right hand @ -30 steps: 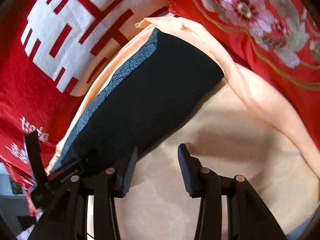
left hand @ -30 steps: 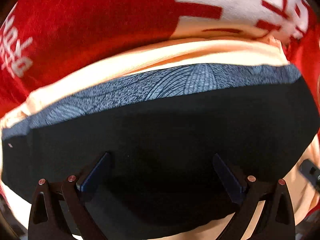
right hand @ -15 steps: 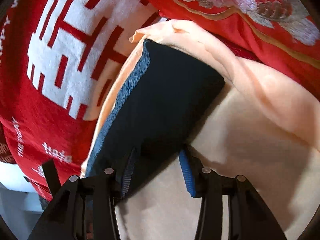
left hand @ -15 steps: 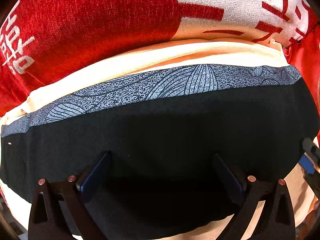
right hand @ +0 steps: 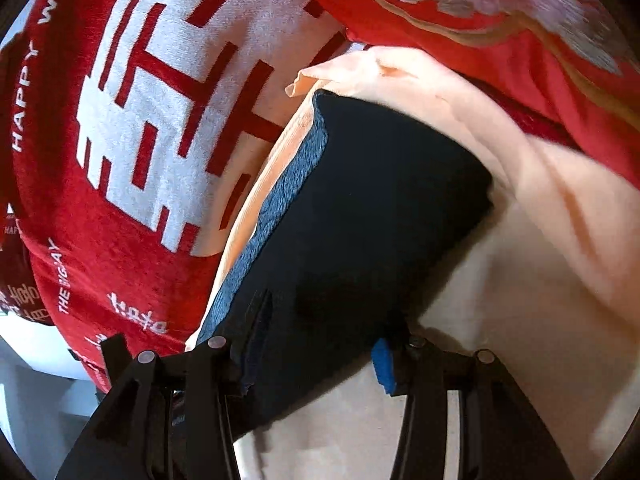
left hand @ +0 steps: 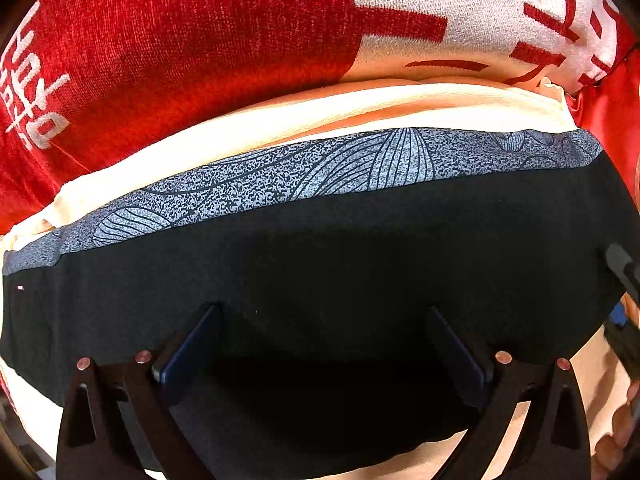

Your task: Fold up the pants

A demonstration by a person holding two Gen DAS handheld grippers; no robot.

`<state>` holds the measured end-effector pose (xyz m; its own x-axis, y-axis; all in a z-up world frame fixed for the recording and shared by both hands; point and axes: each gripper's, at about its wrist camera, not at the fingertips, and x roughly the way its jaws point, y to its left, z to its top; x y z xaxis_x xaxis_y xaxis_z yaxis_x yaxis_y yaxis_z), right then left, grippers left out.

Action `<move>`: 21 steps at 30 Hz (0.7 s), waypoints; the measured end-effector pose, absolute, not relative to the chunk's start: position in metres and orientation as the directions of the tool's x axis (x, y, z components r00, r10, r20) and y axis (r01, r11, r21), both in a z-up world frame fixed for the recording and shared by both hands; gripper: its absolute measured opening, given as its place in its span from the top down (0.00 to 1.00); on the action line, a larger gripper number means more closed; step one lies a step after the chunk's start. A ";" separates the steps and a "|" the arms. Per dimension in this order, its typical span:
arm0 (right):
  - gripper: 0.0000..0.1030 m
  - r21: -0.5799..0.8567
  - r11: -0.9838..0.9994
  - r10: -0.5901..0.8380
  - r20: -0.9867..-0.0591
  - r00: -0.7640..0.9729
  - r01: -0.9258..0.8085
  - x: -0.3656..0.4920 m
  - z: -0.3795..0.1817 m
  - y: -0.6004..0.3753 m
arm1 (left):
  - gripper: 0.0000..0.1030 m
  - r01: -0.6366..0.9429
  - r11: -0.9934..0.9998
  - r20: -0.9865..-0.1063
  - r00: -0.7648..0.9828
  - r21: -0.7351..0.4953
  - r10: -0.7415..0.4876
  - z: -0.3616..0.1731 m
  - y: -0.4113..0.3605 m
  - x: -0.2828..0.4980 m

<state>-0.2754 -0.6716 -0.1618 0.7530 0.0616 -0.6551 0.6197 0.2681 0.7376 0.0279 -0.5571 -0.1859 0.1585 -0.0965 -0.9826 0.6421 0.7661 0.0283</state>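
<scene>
The black folded pants (left hand: 328, 264) with a grey patterned waistband (left hand: 320, 176) lie on a peach cloth (left hand: 320, 112). My left gripper (left hand: 324, 344) is open, its fingers spread wide just over the black fabric. In the right wrist view the pants (right hand: 360, 220) run diagonally, waistband (right hand: 280, 208) on the left edge. My right gripper (right hand: 320, 344) is open with both fingers astride the near end of the pants; the right finger's blue pad (right hand: 382, 366) shows at the fabric's edge.
A red blanket with white lettering (right hand: 140, 120) lies under the peach cloth (right hand: 520, 300). A red embroidered floral cover (right hand: 500, 12) lies at the back right. The other gripper shows at the right edge of the left wrist view (left hand: 624, 280).
My right gripper has moved forward onto the near end of the pants, its fingers now astride the fabric. The left gripper has edged slightly closer to the waistband.
</scene>
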 end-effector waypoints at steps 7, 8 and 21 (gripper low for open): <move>0.51 0.780 0.236 0.065 -0.608 0.791 0.580 -0.271 -0.170 -0.676 | 0.00 0.643 0.765 -0.981 0.164 0.029 -0.101 -0.189 -0.558 0.027; 0.51 0.785 0.234 0.065 -0.602 0.796 0.574 -0.268 -0.171 -0.679 | 0.00 0.645 0.764 -0.980 0.167 0.028 -0.105 -0.189 -0.557 0.027; 0.85 0.685 0.346 0.102 -0.707 0.700 0.641 -0.237 -0.129 -0.677 | 0.31 0.681 0.717 -0.966 0.056 -0.148 -0.253 -0.162 -0.565 0.015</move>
<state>-0.2369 -0.6768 -0.1289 0.7000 0.1019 -0.7068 0.6412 0.3458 0.6850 0.0151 -0.5648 -0.1619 0.0564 -0.2528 -0.9659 0.6813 0.7169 -0.1478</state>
